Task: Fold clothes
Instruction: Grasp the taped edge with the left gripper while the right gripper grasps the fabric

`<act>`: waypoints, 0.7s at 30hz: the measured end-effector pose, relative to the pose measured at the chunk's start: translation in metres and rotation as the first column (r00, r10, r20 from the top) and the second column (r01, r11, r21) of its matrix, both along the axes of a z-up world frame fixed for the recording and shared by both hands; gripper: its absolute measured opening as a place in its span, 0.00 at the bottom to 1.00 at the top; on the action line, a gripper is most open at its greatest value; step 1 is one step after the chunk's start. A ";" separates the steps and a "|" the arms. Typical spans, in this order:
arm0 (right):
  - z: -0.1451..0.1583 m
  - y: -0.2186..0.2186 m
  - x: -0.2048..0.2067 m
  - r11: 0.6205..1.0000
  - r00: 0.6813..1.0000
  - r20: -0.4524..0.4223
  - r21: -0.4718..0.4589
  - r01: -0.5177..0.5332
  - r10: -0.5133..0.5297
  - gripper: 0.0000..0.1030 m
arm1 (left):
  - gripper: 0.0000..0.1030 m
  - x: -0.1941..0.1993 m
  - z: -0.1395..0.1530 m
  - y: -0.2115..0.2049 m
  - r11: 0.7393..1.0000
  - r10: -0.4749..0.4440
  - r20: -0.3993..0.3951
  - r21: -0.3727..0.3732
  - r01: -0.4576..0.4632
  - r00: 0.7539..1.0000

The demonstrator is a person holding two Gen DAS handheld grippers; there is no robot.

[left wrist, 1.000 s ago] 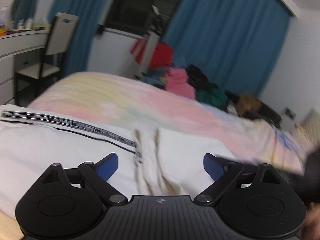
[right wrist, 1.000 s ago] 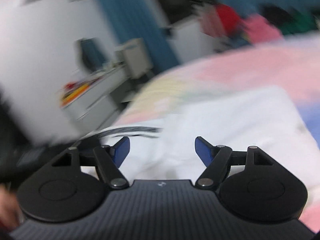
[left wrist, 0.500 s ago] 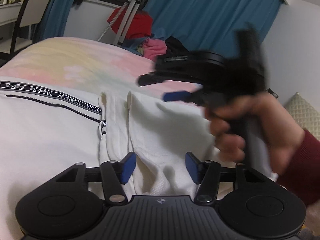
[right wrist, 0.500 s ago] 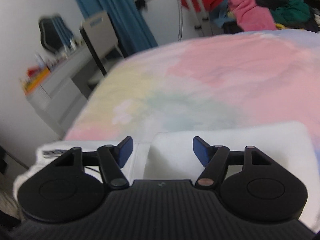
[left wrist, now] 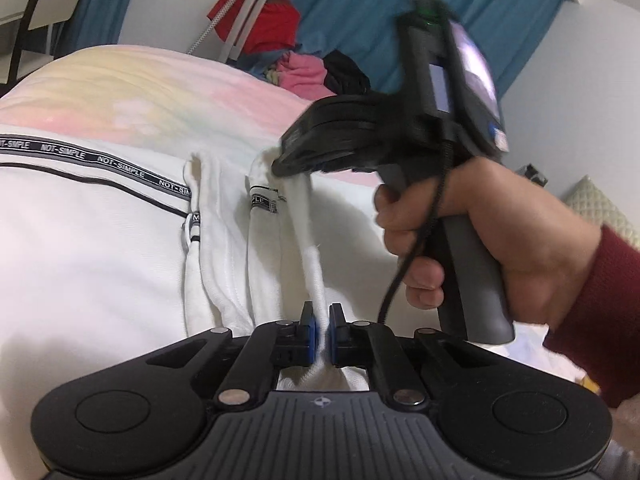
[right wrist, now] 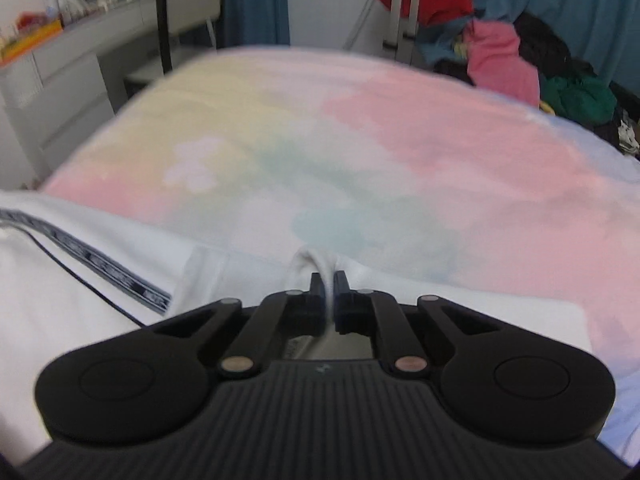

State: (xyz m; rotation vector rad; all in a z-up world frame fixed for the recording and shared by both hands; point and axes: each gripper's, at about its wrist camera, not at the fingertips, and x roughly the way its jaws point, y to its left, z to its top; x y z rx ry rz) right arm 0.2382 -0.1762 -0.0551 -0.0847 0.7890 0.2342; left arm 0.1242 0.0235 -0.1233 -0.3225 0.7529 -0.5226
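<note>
Both pinched tight on the white cotton garment (left wrist: 120,248): left hand-held gripper (left wrist: 320,330) near edge, right hand-held gripper (right wrist: 329,300) far edge ahead — grasp done, next lift together and fold across.

**Pastel bed, white garment on top**

A bed (right wrist: 400,128) with a cover washed in pink, yellow and pale blue stretches ahead of both grippers. A white garment (left wrist: 100,248) with a black lettered stripe lies directly on it, spread out just under and left of the fingers.
</note>
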 end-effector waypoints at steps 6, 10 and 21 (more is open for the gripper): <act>0.030 0.002 -0.020 0.996 0.995 0.086 0.060 -0.062 0.056 0.07 | 0.06 -0.026 0.024 0.018 0.996 0.029 0.048 -0.081 -0.025 0.998; 0.021 0.024 -0.027 0.993 0.990 0.085 -0.001 -0.116 0.115 0.07 | 0.06 -0.024 0.018 0.016 0.998 0.058 0.013 -0.028 -0.057 0.998; -0.028 0.023 -0.022 0.998 0.997 0.057 -0.033 -0.059 0.060 0.10 | 0.16 -0.014 -0.004 0.004 0.990 0.058 0.007 0.126 -0.059 0.998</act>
